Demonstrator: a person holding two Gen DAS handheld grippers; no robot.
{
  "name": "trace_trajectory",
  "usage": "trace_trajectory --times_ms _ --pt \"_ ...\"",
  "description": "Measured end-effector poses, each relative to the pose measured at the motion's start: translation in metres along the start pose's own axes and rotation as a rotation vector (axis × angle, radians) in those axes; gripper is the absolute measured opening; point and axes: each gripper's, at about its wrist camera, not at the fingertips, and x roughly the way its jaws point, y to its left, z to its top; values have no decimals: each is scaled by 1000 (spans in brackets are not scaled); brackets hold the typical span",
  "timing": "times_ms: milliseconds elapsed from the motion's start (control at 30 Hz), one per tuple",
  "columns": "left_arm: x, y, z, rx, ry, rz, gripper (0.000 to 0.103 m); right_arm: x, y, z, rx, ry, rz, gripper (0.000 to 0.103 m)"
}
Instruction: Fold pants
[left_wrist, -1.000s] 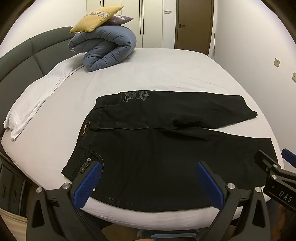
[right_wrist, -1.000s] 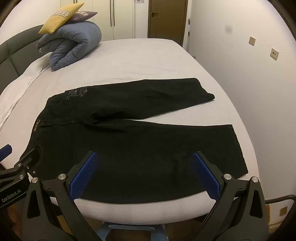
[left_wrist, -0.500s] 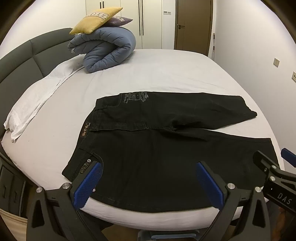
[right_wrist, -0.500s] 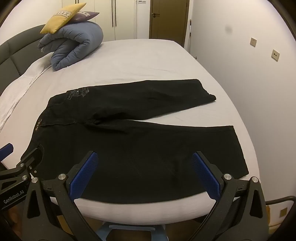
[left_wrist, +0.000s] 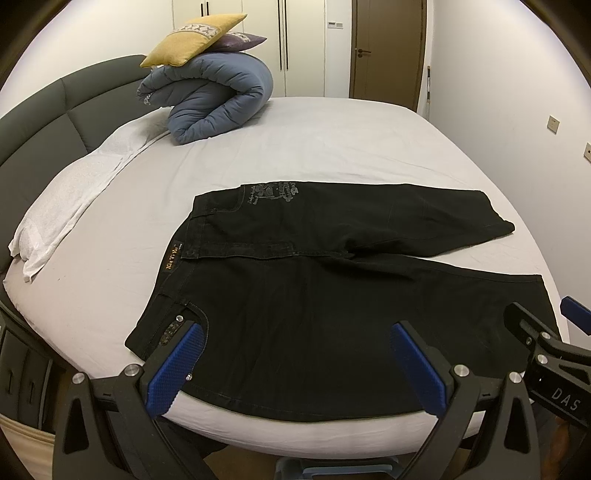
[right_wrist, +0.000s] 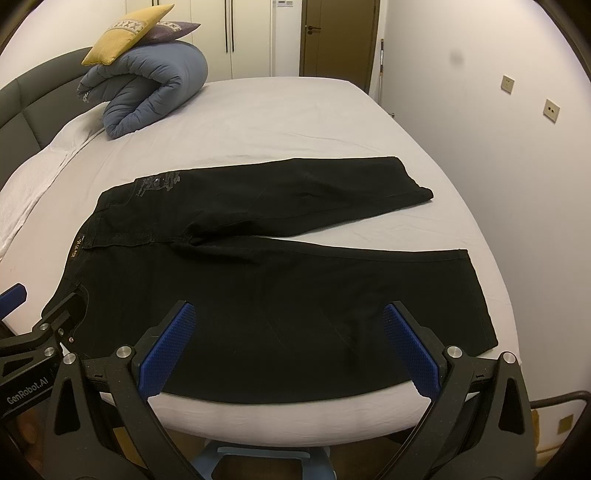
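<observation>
A pair of black denim pants (left_wrist: 332, 295) lies flat on my grey-sheeted bed (left_wrist: 314, 147), waistband toward nine o'clock, legs spread toward three o'clock and parted in a narrow V. My left gripper (left_wrist: 297, 363), blue-padded jaws spread wide and empty, hangs at six o'clock above the near edge by the waist pocket. My right gripper (right_wrist: 288, 349), equally wide apart and holding nothing, hangs above the near leg. At eleven o'clock a rolled blue quilted duvet (left_wrist: 214, 99) carries a mustard yellow cushion (left_wrist: 192, 40). A white pillow (left_wrist: 74, 192) lies at nine o'clock.
</observation>
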Motion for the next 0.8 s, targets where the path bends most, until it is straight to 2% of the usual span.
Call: trace_trajectory --times_ms 800 --pt "4 5 -3 -6 3 7 103 0 6 -2 -16 -1 -4 103"
